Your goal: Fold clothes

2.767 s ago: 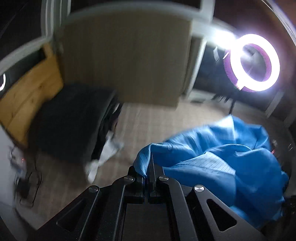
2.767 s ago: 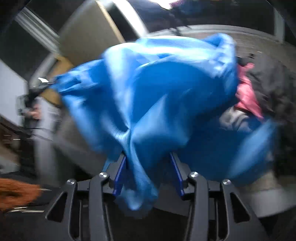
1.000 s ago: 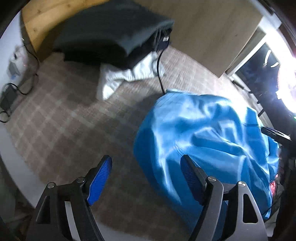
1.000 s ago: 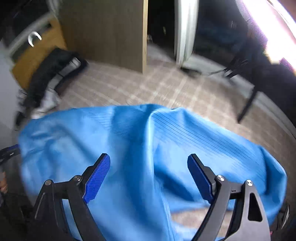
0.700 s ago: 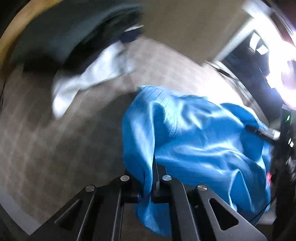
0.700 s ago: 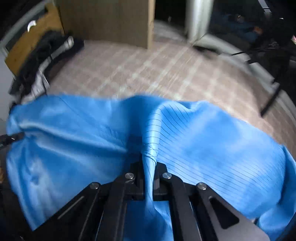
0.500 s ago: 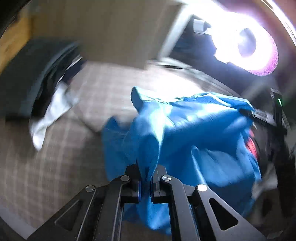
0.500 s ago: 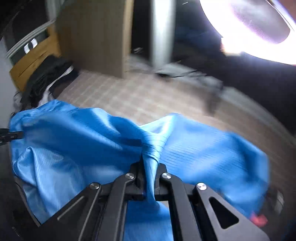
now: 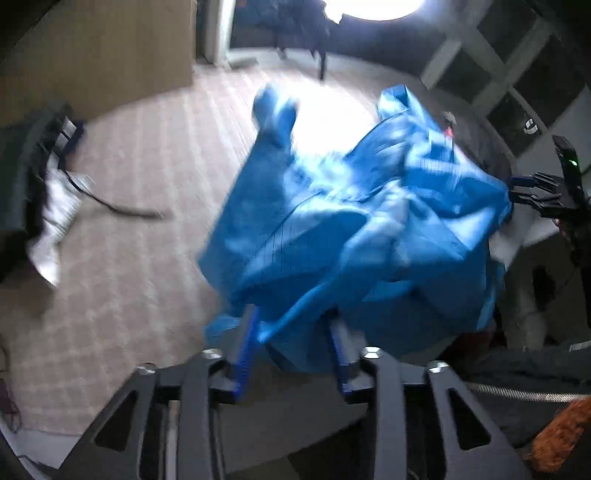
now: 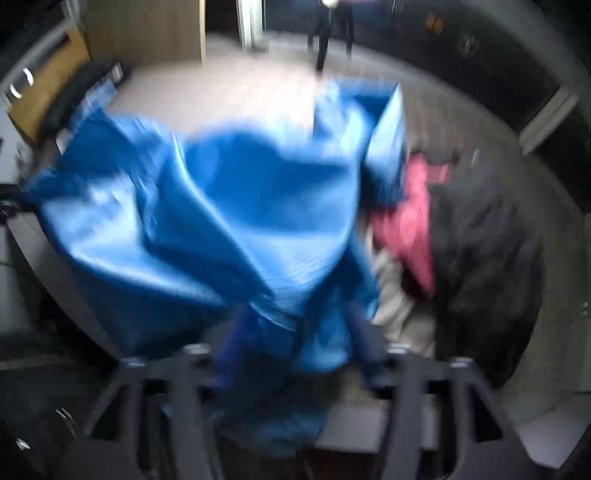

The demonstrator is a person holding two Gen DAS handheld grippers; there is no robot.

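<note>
Both my grippers, left gripper (image 9: pixel 293 350) and right gripper (image 10: pixel 291 339), have just been opening, jaws spread with the blue garment (image 9: pixel 354 229) bunched loosely between them, its crumpled bulk running toward twelve o'clock over the checked surface (image 9: pixel 122 229); I read no writing anywhere.

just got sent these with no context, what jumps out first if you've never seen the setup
A big rumpled blue garment fills the middle of both views, bunched on the checked bed cover, a fold lying between the parted pads of the left gripper. A pink garment and a dark one are heaped to its right. Glaring light burns at the top of the left view.
</note>
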